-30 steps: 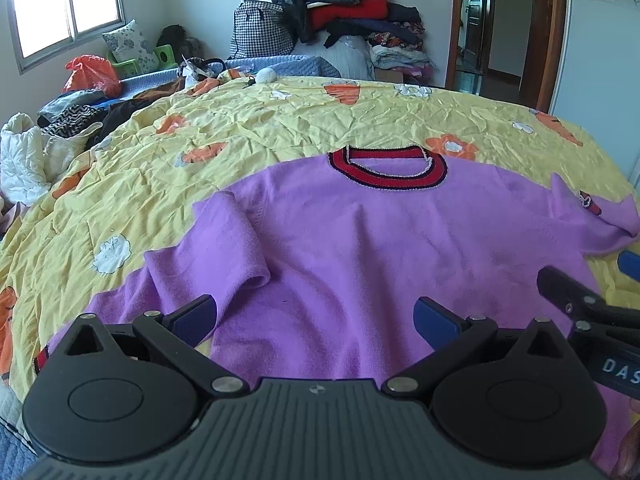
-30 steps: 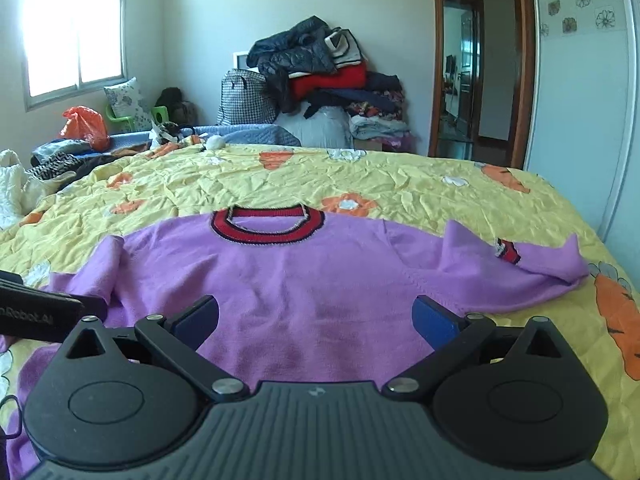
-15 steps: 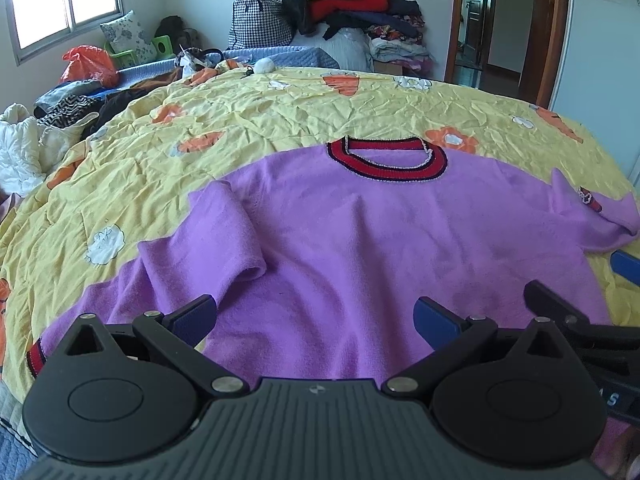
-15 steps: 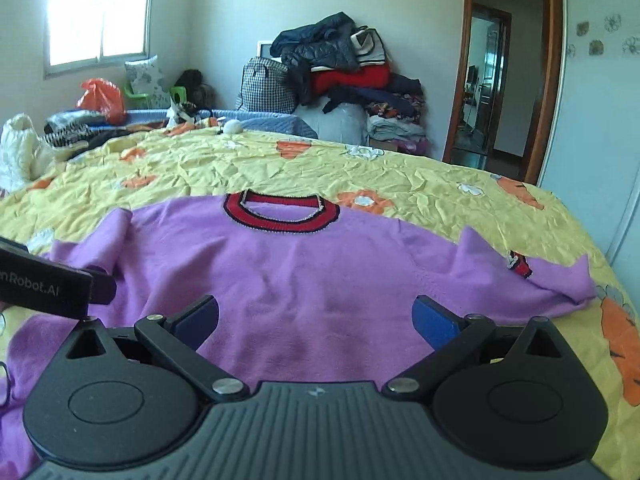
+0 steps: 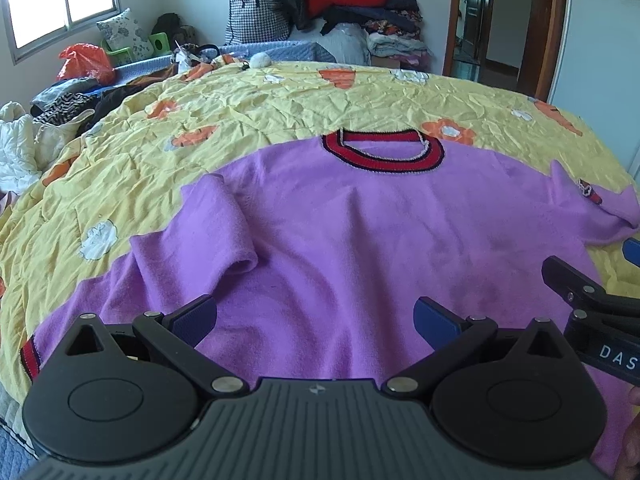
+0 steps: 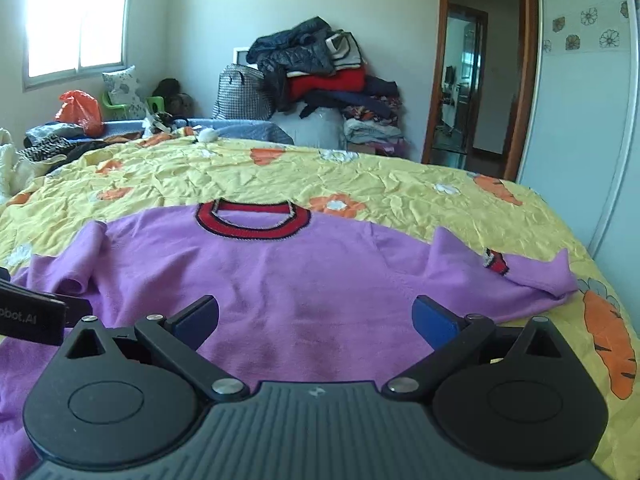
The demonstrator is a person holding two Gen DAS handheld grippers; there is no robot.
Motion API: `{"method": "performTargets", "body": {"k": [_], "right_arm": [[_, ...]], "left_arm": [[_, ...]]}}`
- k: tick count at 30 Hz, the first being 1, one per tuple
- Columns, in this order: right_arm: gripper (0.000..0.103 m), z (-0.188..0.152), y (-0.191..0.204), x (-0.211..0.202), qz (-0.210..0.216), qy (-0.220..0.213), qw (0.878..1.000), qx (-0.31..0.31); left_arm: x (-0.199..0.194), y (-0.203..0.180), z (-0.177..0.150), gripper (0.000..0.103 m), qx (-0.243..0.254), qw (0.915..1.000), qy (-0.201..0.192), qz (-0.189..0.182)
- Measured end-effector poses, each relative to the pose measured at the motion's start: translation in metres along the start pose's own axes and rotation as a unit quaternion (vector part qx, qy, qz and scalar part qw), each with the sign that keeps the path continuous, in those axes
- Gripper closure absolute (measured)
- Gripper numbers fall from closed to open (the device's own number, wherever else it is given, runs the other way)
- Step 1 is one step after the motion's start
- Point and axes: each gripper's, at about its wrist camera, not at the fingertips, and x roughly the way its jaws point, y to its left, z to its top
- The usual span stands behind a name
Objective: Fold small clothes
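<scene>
A purple sweater (image 5: 360, 232) (image 6: 280, 280) with a red and black collar (image 5: 384, 150) lies flat on the yellow bedspread (image 5: 280, 96), collar away from me. Its left sleeve (image 5: 212, 232) is bent over on itself, and its right sleeve (image 6: 504, 268) lies crumpled with the red cuff showing. My left gripper (image 5: 316, 320) hovers open over the sweater's lower part with nothing between its fingers. My right gripper (image 6: 316, 320) is open too, above the sweater's lower middle. Each gripper shows at the edge of the other's view.
A tall pile of clothes and a checked bag (image 6: 244, 96) stand beyond the bed's far edge. Loose garments and an orange bag (image 5: 84, 64) crowd the left side under the window. An open doorway (image 6: 464, 92) and a white wardrobe (image 6: 592, 120) are on the right.
Both grippers have shifted slightly over the sweater and tilted, so the views have changed a little. The sweater lies as before and both grippers stay open.
</scene>
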Motion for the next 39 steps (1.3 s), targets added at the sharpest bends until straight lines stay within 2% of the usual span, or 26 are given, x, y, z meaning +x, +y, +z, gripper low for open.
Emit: {"method": "performTargets", "body": {"k": [11,15,17,19,21,22,24,26,29,31,34,35,37,39], "right_arm": [[0.000,-0.006,-0.009,0.005,0.000,0.012,1.000,0.018],[0.000,-0.006,-0.016,0.006,0.009,0.002,0.999,0.032],[0.000,-0.006,-0.024,0.004,0.019,-0.020,0.999,0.035],[0.000,-0.005,-0.035,0.006,0.001,-0.050,0.999,0.014],[0.000,-0.004,-0.052,0.018,-0.012,-0.056,0.998,-0.030],[0.000,-0.002,-0.064,0.028,-0.021,-0.041,0.998,-0.038],[0.000,0.004,-0.094,0.049,-0.037,-0.007,0.999,-0.033],[0.000,0.008,-0.124,0.065,-0.052,-0.012,0.998,-0.025],[0.000,0.015,-0.155,0.099,-0.078,0.010,0.996,-0.041],[0.000,0.018,-0.170,0.119,-0.098,0.019,0.994,-0.054],[0.000,0.022,-0.185,0.148,-0.107,0.043,0.991,-0.064],[0.002,0.021,-0.189,0.157,-0.099,0.053,0.992,-0.065],[0.014,0.018,-0.193,0.171,-0.090,0.067,0.991,-0.073],[0.050,0.016,-0.195,0.181,-0.099,0.079,0.988,-0.083]], "left_arm": [[0.009,-0.003,-0.006,0.000,-0.010,0.9998,0.010,-0.012],[0.008,-0.002,-0.004,0.000,-0.022,0.9996,-0.019,-0.006],[0.006,-0.001,-0.002,0.000,-0.024,0.9977,-0.057,-0.028],[0.009,-0.002,0.000,0.000,-0.022,0.9956,-0.079,-0.046],[0.018,-0.010,0.007,0.000,-0.006,0.9952,-0.071,-0.068],[0.024,-0.013,0.009,0.000,-0.002,0.9949,-0.065,-0.078],[0.036,-0.019,0.010,0.000,-0.009,0.9947,-0.058,-0.084],[0.049,-0.024,0.009,0.000,-0.013,0.9948,-0.047,-0.090],[0.068,-0.034,0.005,0.000,-0.005,0.9950,-0.020,-0.098],[0.076,-0.040,0.000,0.000,0.009,0.9951,-0.009,-0.098],[0.084,-0.046,-0.007,0.000,0.032,0.9964,-0.006,-0.078],[0.086,-0.047,-0.009,0.000,0.038,0.9968,-0.005,-0.071],[0.089,-0.047,-0.012,0.000,0.040,0.9972,-0.001,-0.063],[0.094,-0.043,-0.014,0.000,0.034,0.9974,0.010,-0.062]]}}
